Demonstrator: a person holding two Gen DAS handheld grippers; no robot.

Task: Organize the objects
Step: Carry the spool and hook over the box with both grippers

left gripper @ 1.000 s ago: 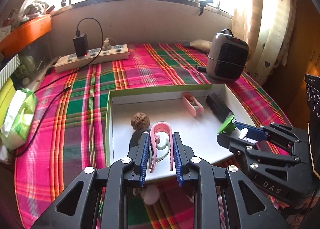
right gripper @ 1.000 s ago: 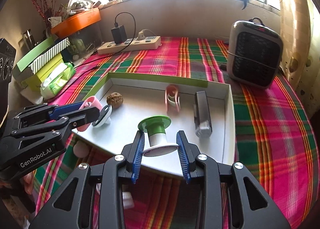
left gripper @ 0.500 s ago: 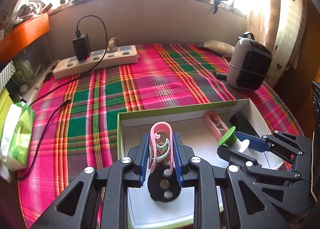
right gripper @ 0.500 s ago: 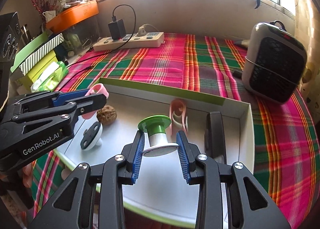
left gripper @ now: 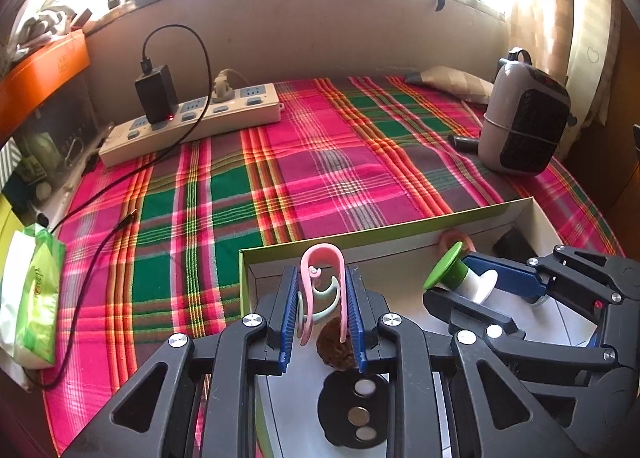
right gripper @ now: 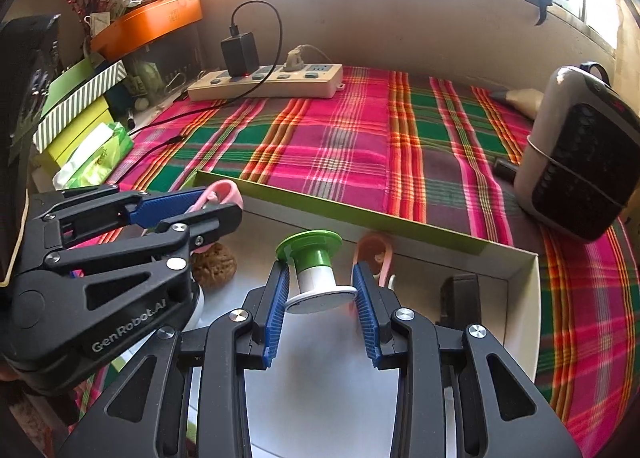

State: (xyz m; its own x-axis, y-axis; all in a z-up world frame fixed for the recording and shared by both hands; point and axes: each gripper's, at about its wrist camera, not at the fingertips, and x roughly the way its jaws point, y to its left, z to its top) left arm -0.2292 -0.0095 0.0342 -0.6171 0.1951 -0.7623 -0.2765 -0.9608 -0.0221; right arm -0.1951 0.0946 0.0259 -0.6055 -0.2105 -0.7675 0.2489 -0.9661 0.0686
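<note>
My left gripper [left gripper: 322, 298] is shut on a pink clip [left gripper: 323, 286] and holds it over the left end of the shallow white box with a green rim [left gripper: 360, 236]. My right gripper [right gripper: 320, 294] is shut on a green-and-white spool [right gripper: 316, 274] above the box middle [right gripper: 520, 286]. In the box lie a walnut [right gripper: 214, 264], a black round disc [left gripper: 354, 416], another pink clip [right gripper: 376, 254] and a black block [right gripper: 460, 294]. The right gripper also shows in the left wrist view [left gripper: 476, 286], the left gripper in the right wrist view [right gripper: 208, 210].
A plaid cloth [left gripper: 320, 162] covers the table. A power strip with a charger [left gripper: 192, 118] lies at the back left, a small heater [left gripper: 524, 126] at the back right. A green tissue pack [left gripper: 30, 294] and stacked boxes [right gripper: 76, 106] sit at the left.
Both grippers have moved forward over the box with their objects still held. The walnut and black disc now lie under the left gripper's fingers.
</note>
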